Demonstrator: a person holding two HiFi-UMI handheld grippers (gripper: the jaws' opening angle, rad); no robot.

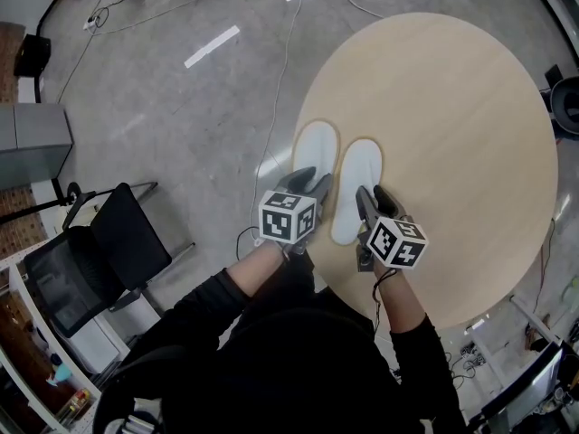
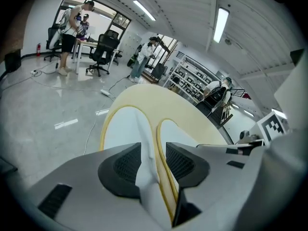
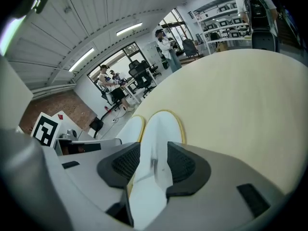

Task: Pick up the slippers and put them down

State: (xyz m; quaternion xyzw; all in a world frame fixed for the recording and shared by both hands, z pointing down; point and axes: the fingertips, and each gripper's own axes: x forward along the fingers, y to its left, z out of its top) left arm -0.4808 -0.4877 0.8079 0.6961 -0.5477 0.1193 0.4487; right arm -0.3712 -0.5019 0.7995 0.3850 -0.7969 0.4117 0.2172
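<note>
Sleeves [image 1: 271, 333] fill lower frame; left gripper [image 1: 312, 184] straddles left-hand slipper [image 1: 317, 143], right gripper [image 1: 373, 197] right-hand slipper [image 1: 360, 165]. Jaws apart, unclamped: I judge release, pair flat on table [image 1: 452, 107].

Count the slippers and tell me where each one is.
2. Both lie side by side on the round table, near its edge: the left slipper between the jaws of the left gripper, the right slipper between those of the right gripper. No others show.
</note>
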